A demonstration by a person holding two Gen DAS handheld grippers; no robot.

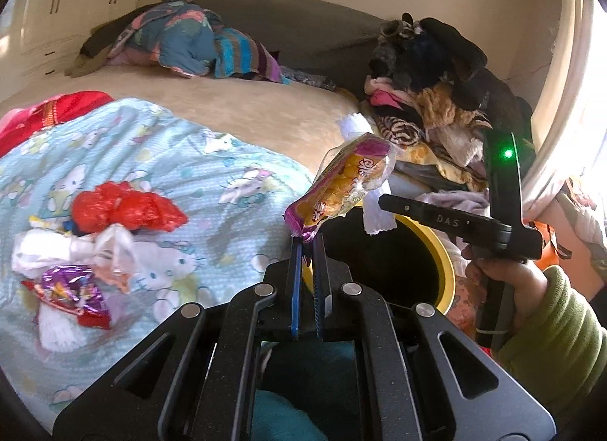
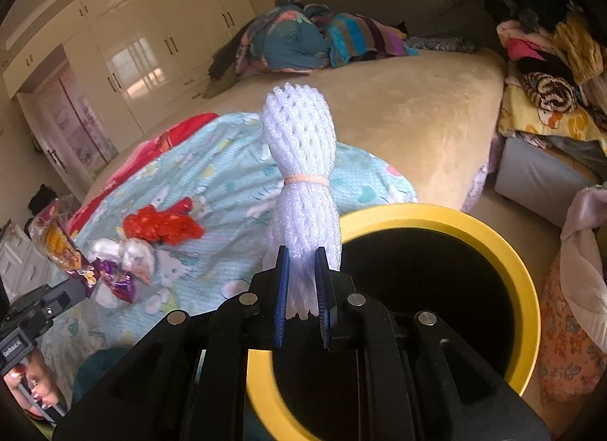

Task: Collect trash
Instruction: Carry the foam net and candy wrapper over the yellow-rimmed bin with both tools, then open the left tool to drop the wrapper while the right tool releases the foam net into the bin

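My left gripper (image 1: 308,247) is shut on the purple end of a yellow and purple snack wrapper (image 1: 341,183), which sticks up beside the bin. My right gripper (image 2: 301,255) is shut on a white foam fruit net (image 2: 299,160) tied with a rubber band, held at the near rim of a black bin with a yellow rim (image 2: 436,213). In the left wrist view the bin's yellow rim (image 1: 445,255) shows behind the wrapper. On the Hello Kitty blanket lie a crumpled red plastic bag (image 1: 125,209), white tissue and bag scraps (image 1: 76,247) and a shiny purple-red wrapper (image 1: 72,289).
The trash lies on a bed with a beige cover (image 1: 246,107). Folded clothes are piled at its far end (image 1: 182,38) and heaped on a stool to the right (image 2: 550,92). A cream wardrobe (image 2: 151,42) stands to the left. A hand in a green sleeve (image 1: 550,327) holds the right gripper.
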